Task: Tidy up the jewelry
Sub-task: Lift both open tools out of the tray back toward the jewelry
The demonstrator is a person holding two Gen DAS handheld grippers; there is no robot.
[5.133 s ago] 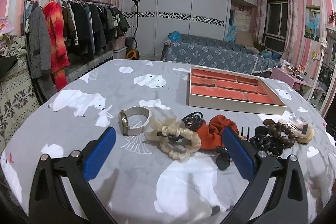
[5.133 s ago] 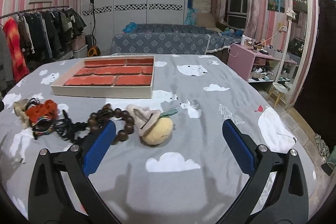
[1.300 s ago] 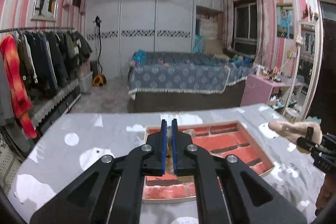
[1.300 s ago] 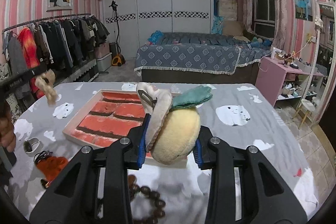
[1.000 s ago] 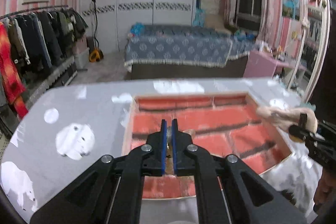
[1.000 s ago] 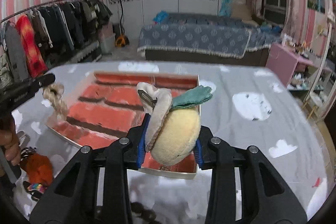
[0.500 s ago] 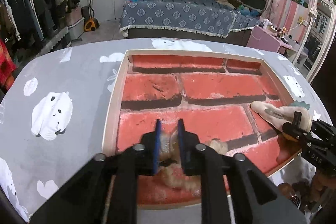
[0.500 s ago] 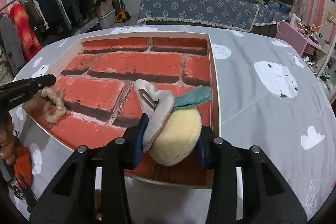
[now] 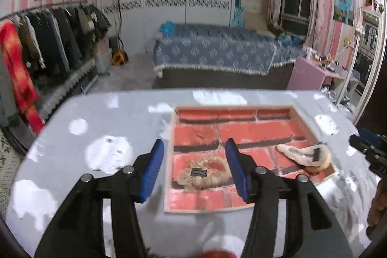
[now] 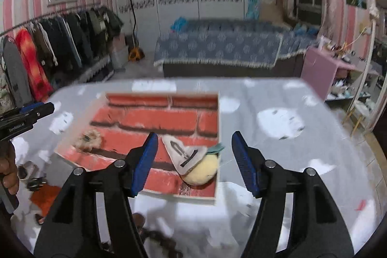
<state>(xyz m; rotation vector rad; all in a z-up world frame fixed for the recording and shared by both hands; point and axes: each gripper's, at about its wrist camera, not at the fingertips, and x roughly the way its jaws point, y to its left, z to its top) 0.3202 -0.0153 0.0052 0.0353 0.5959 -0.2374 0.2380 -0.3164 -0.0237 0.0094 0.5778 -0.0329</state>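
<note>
- Left wrist view: The left gripper (image 9: 194,167) hangs above the near edge of the brick-patterned tray (image 9: 169,156), its blue jaws opening with nothing gripped between them. Half a second earlier those jaws were nearly closed on the cream scrunchie (image 9: 204,174); it now lies loose on the tray floor in the near-left part, seen through the gap between the jaws but clear of them.
- In the same view, the plush hair clip (image 9: 306,156) rests in the tray's near-right corner, against the rim. The tip of the right gripper (image 9: 367,145) shows at the frame's right edge, drawn back from the clip and apart from it. The whole picture is smeared with motion blur.
- Right wrist view: The right gripper (image 10: 194,162) is also spreading, its jaws standing either side of the plush hair clip (image 10: 196,162) without pressing on it. A second ago the clip was pinched between them; now it sits on the tray (image 10: 219,137) floor by the near-right rim, white flap and green leaf uppermost.
- On the left of this view, the left gripper (image 10: 31,113) is seen side-on in a hand (image 10: 9,172), above the tray's left side and clear of the cream scrunchie (image 10: 88,139) below it.
- What it means: both pieces appear delivered at once, two items sorted. More remains on the cloud-print cloth (image 10: 278,122) in front of the tray: an orange scrunchie (image 10: 46,197), dark hair ties (image 10: 36,183) and a string of brown beads (image 10: 159,237). A next pickup looks likely.
</note>
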